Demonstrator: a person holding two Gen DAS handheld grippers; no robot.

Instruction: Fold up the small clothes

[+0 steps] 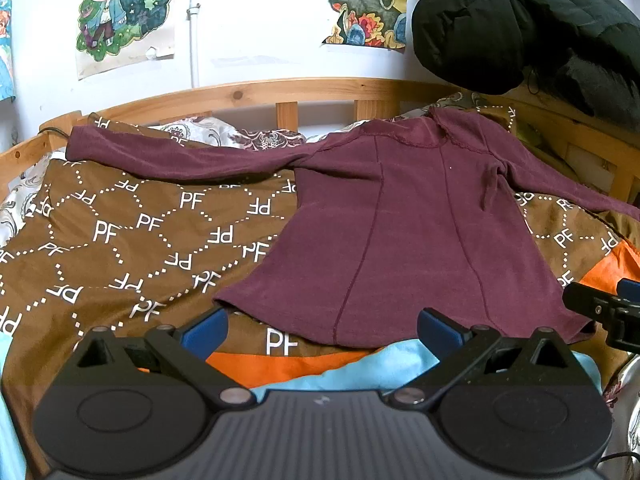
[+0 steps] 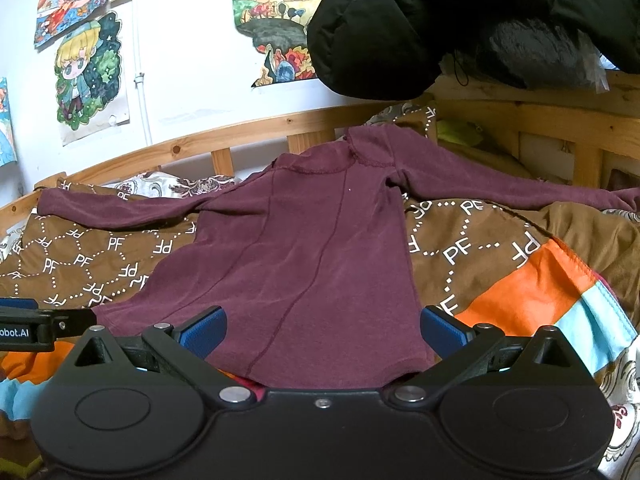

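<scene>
A maroon long-sleeved top (image 1: 400, 232) lies spread flat on the brown blanket (image 1: 120, 240) printed with white "PF" letters, its collar toward the wooden bed rail (image 1: 260, 90) at the far edge and its hem at the near edge, just in front of me. Both sleeves stretch straight out, one toward the left end of the rail, the other toward the right side of the bed. My left gripper (image 1: 322, 326) hovers at the hem's left part with its blue fingers spread wide, pinching nothing. My right gripper (image 2: 322, 326) sits over the hem's right part, likewise spread and empty. A black puffy jacket (image 2: 440, 20) hangs over the bed frame at the far right corner, and cartoon drawings (image 1: 124, 12) are stuck on the white wall.
</scene>
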